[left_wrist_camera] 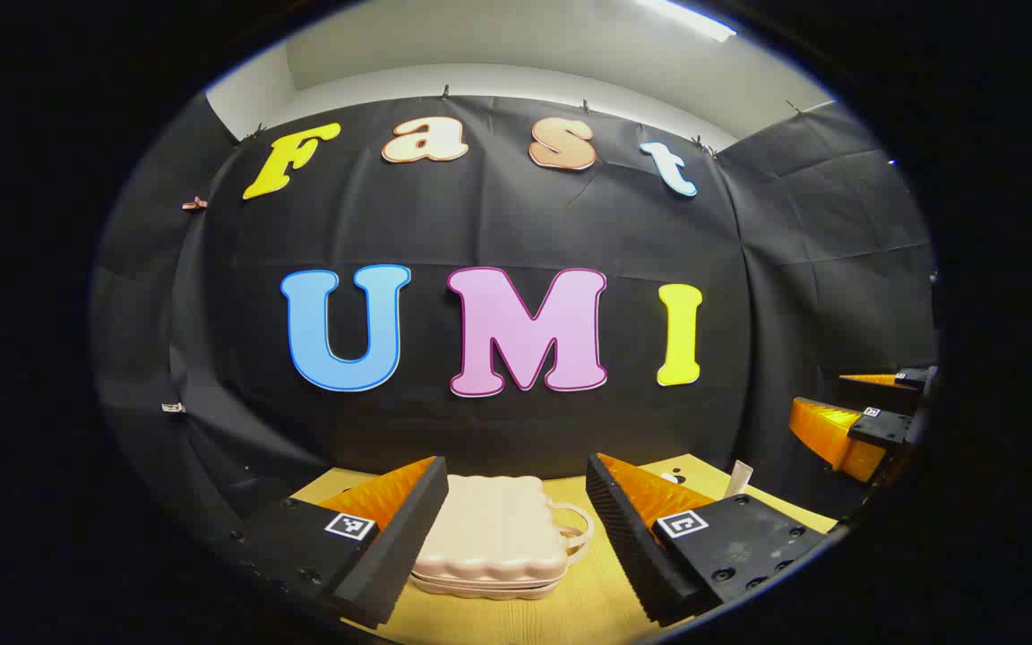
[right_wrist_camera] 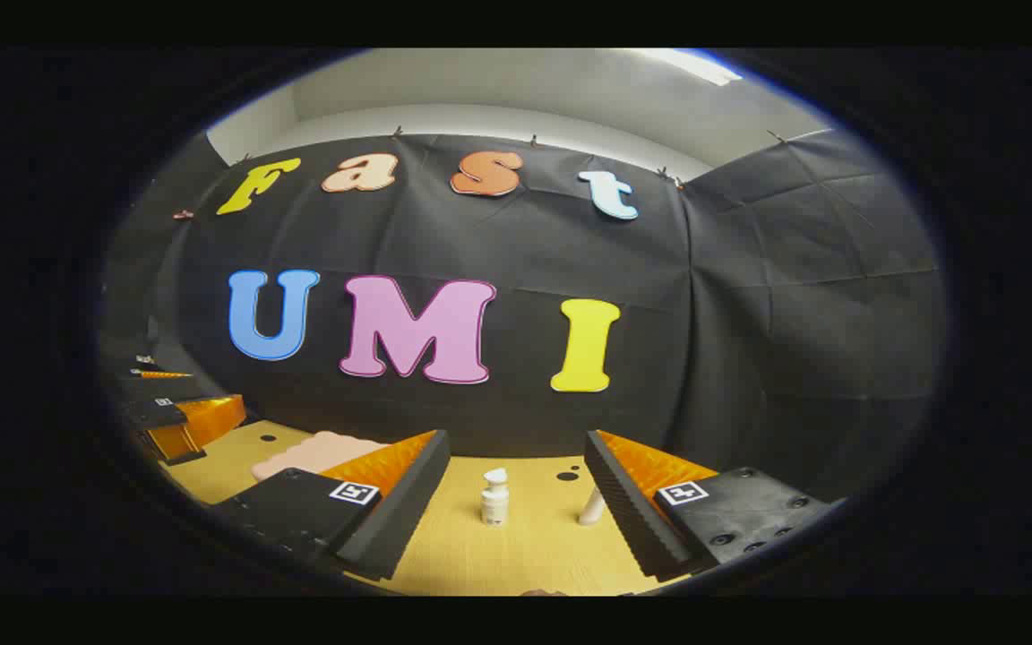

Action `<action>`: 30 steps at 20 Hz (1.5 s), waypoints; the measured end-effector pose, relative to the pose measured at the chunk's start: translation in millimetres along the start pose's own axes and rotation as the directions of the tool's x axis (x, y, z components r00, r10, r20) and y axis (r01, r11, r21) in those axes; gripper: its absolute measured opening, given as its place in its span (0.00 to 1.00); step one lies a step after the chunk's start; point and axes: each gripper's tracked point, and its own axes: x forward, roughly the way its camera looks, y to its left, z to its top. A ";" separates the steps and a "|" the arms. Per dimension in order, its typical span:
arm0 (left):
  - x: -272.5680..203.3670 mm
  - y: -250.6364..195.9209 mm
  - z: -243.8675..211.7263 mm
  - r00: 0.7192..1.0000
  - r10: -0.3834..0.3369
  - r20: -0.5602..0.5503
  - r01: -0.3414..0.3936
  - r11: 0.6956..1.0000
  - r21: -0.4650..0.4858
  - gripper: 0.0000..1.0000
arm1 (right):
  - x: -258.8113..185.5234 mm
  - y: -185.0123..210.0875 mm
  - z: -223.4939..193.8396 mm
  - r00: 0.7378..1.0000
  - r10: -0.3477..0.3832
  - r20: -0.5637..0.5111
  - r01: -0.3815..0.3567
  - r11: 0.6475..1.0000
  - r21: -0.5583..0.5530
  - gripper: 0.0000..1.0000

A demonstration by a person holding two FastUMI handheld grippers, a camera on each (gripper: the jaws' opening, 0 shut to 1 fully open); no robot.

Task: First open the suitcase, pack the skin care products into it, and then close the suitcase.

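Pale pink moulded plastic is making up the suitcase (left_wrist_camera: 491,536), a small ribbed hard-shell case that is lying flat and closed on the wooden table (left_wrist_camera: 606,600). Judging by its size and shell, it is probably light and stiff, with a smooth, somewhat slippery skin; the looped handle (left_wrist_camera: 574,528) at its 3 o'clock side and the seam running round its front edge are looking like the best places to take hold, the seam being where a finger would have to work in to lift the lid.

In the left gripper view the case is sitting between the fingers of the left gripper (left_wrist_camera: 516,528) and a little beyond them, toward 12 o'clock, apart from both pads. Those jaws are standing spread wide, pinching nothing.

In the right gripper view a small white bottle (right_wrist_camera: 494,500) is standing upright on the table, straight ahead between the fingers of the right gripper (right_wrist_camera: 516,502), with a second pale tube-like item (right_wrist_camera: 591,507) leaning just beside the finger at 3 o'clock. Both are looking light and easy to tip, so a grip low on the body would be safest. The right jaws are also standing spread and empty. The suitcase is showing at 9 o'clock of that view, with the other gripper farther out at 9 o'clock.
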 end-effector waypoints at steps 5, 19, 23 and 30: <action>1.4 2.6 -2.4 1.000 0.004 -0.010 -0.004 1.000 0.000 0.98 | 1.8 3.8 -0.5 1.000 0.013 -0.001 -0.014 1.000 -0.002 0.97; 11.6 -0.4 -6.7 1.000 0.010 -0.023 -0.010 1.000 0.016 0.98 | 13.5 3.8 -5.5 1.000 0.025 -0.004 -0.025 1.000 0.000 0.95; 21.1 -7.9 -14.6 0.999 -0.013 -0.040 0.012 1.000 -0.007 0.98 | 19.6 -1.6 -9.7 1.000 0.014 -0.015 -0.014 1.000 0.003 0.97; 65.8 -54.3 -53.9 0.985 -0.109 -0.130 0.109 0.994 -0.007 0.98 | 36.8 -28.7 -25.8 0.998 -0.027 -0.059 0.027 1.000 -0.010 0.97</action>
